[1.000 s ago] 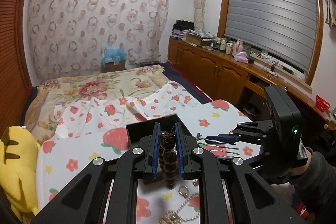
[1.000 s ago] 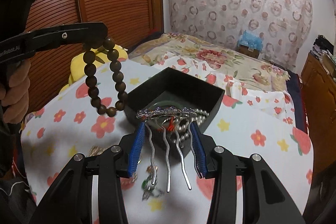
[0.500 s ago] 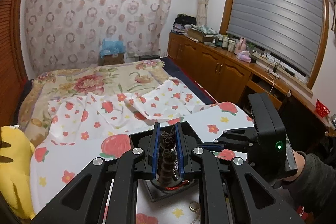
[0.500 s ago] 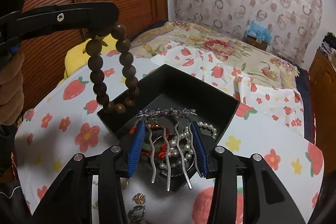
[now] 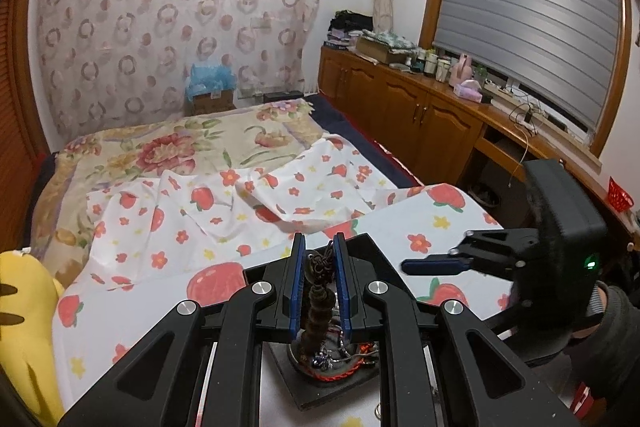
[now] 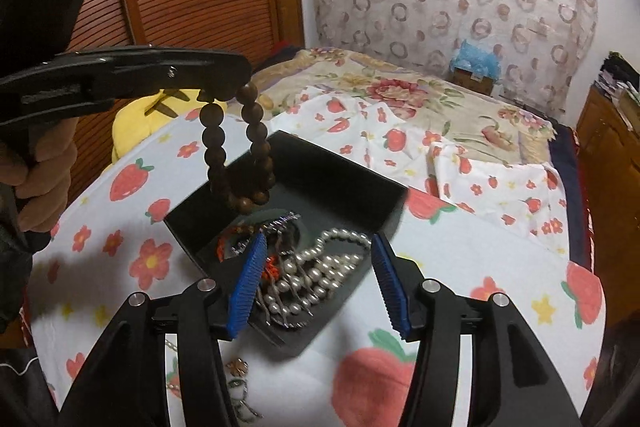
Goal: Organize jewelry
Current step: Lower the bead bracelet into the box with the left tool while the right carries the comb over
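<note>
The bead bracelet (image 6: 238,155) hung from the left gripper (image 5: 318,283), clamped at its knot, above the black box (image 6: 332,183) near the bed's (image 6: 500,259) foot. Pearls (image 6: 320,275) and a hairpin (image 6: 276,227) lay inside. The right gripper (image 6: 318,283) stood spread, empty.

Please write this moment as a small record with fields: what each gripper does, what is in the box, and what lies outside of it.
left gripper: shut on wooden bead bracelet, which hangs over the box
right gripper: open, holds nothing, above the box
black box: open, on the strawberry cloth
box contents: pearl necklace, silver hair comb, red cord piece
outside the box: small metal pieces on the cloth, near side
</note>
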